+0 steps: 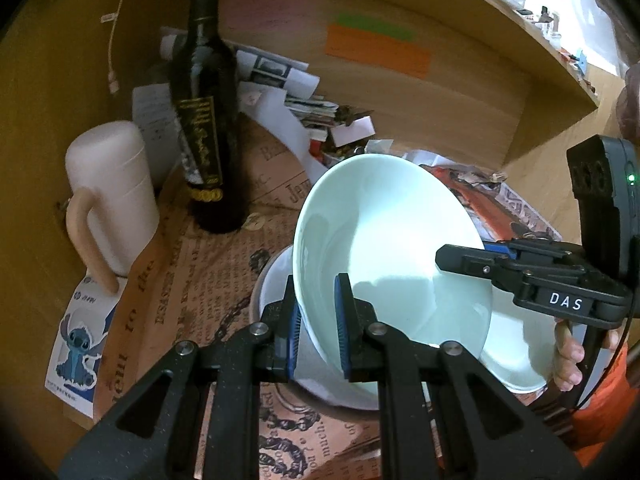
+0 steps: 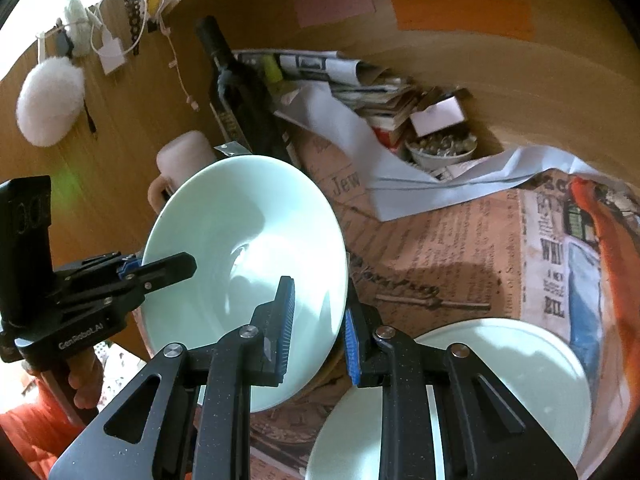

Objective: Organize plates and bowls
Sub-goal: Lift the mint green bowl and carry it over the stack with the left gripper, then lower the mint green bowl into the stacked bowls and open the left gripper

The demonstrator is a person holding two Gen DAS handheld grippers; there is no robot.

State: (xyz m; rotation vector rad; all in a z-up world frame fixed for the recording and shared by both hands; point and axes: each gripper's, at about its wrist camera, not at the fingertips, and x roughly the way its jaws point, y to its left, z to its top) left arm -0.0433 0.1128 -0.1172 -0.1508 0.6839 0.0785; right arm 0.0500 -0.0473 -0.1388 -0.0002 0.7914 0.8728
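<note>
Pale-green ceramic is filling the middle of both views: a bowl [image 1: 384, 248] is being held tilted on edge above the newsprint-covered tabletop [image 1: 192, 264], its open side facing the cameras. The left gripper [image 1: 318, 320] is pinching the bowl's near rim, one blue-padded finger sitting inside the wall and the other outside, which is probably why the bowl is standing so steeply instead of lying flat. The right gripper [image 2: 318, 328] is straddling the opposite rim with its fingers [image 2: 285, 320] spread and a visible gap on each side of the rim, so it appears to be either steadying the bowl or getting ready to take it over, not carrying its weight. Directly beneath the lifted bowl a second white bowl [image 1: 276, 280] is sitting on the tabletop, and the tilt looks suited to nesting one into the other. A pale plate [image 2: 516, 380] is lying flat near the front edge of the tabletop on the right, apart from the bowls, likely kept separate as the plate pile. Toward the back left corner a dark wine bottle [image 1: 204, 120] and a cream mug [image 1: 112, 196] are standing upright, near enough that the bowl's far rim could swing into them during lowering. Loose papers [image 2: 360, 136] are crowding the back edge
</note>
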